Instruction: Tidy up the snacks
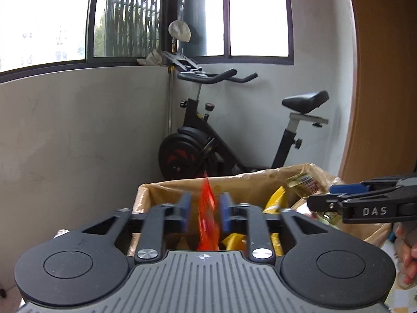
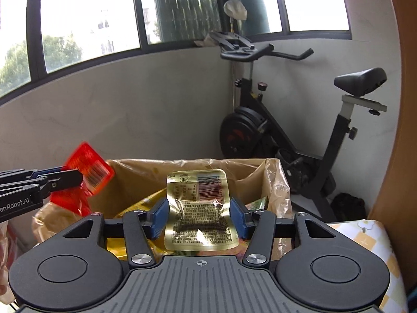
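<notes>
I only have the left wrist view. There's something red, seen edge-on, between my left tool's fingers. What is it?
Observer: A red packet with a barcode, pinched near its middle by the left tool.
Operator: And the right tool? I only see it side-on.
Observer: The right tool is shut on a gold packet, printed back facing the camera, barcode at the top.
Operator: Where is that gold packet relative to the box?
Observer: In the right wrist view it is held up in front of the lined box, whose far wall shows behind it.
</notes>
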The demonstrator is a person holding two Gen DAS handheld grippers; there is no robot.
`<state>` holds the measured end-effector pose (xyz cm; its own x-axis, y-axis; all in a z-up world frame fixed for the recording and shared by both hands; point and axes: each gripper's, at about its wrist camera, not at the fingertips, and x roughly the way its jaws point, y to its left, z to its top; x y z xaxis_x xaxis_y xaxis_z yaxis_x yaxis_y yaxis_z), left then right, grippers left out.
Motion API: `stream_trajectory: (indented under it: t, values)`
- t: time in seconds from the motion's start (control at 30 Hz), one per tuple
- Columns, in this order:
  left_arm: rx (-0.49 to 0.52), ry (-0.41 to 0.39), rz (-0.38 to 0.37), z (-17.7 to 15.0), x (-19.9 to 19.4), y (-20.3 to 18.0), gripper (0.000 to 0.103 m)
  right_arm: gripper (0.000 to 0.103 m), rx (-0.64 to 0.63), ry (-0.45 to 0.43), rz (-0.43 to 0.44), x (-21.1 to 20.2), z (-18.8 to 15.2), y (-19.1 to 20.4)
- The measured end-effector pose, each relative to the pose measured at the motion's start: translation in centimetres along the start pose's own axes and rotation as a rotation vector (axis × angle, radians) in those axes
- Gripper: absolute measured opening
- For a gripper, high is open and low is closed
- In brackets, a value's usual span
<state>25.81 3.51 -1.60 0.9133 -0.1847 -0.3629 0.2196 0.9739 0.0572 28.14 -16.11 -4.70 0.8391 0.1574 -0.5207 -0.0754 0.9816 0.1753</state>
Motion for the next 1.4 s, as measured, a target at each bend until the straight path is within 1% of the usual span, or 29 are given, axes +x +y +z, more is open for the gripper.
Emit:
stream_trajectory:
  t: [0.03, 0.07, 0.13, 0.2, 0.27, 0.3, 0.37, 0.53, 0.6, 0.73, 0.8, 0.9, 0.93, 1.1, 1.3, 1.4]
  values:
    - [0.0, -0.003, 0.009, -0.1, -0.2, 0.2, 0.07, 0.054, 0.011, 0.001, 0.002, 0.0, 0.0, -0.1]
    - [-0.007, -0.011, 0.009, -0.2, -0.5, 0.4, 0.076, 0.058, 0.021, -0.001, 0.017, -0.2, -0.1, -0.2]
    - [-0.027, -0.008, -0.024, 0.0, -0.8, 1.0, 0.087, 0.081, 0.029, -0.009, 0.043, -0.7, 0.0, -0.2]
    - [-0.059, 0.036, -0.056, 0.1, -0.8, 1.4, 0.09, 0.09, 0.045, -0.021, 0.054, -1.5, 0.3, -0.6]
    - [-0.082, 0.066, -0.052, 0.2, -1.2, 1.5, 0.091, 0.092, 0.069, -0.034, 0.043, -2.4, 0.7, -0.8]
    - [-0.082, 0.074, -0.049, 0.3, -1.5, 1.5, 0.093, 0.093, 0.081, -0.044, 0.041, -3.0, 0.9, -1.1]
    - [-0.069, 0.063, -0.036, 0.5, -2.3, 1.4, 0.093, 0.103, 0.094, -0.054, 0.035, -4.1, 1.2, -1.3]
    - [-0.073, 0.024, -0.009, 1.3, -5.0, 1.1, 0.096, 0.103, 0.045, -0.078, 0.019, -7.3, 1.7, -0.5]
    - [-0.067, 0.018, -0.011, 1.7, -6.2, 0.8, 0.096, 0.103, 0.046, -0.09, 0.023, -8.7, 1.9, -0.4]
    - [-0.039, 0.0, -0.003, 2.4, -8.6, 0.0, 0.096, 0.103, 0.042, -0.107, -0.001, -11.2, 2.0, 0.3]
    - [-0.018, -0.019, 0.019, 2.8, -10.0, -0.5, 0.096, 0.103, 0.034, -0.114, -0.014, -12.6, 2.0, 0.8]
    - [0.024, -0.061, 0.085, 3.2, -12.0, -1.5, 0.097, 0.103, 0.026, -0.118, -0.029, -14.6, 2.3, 1.6]
    - [0.035, -0.073, 0.096, 3.3, -12.7, -1.7, 0.097, 0.103, 0.023, -0.123, -0.035, -15.3, 2.3, 1.9]
    - [0.005, -0.102, 0.076, 3.8, -16.3, -1.8, 0.098, 0.103, 0.026, -0.144, -0.043, -19.2, 2.0, 3.2]
    - [-0.011, -0.115, 0.08, 4.2, -19.7, -2.0, 0.098, 0.103, -0.001, -0.184, -0.075, -23.5, 1.4, 5.2]
    - [-0.024, -0.122, 0.085, 4.3, -21.2, -2.0, 0.098, 0.103, 0.014, -0.204, -0.08, -25.4, 1.0, 5.7]
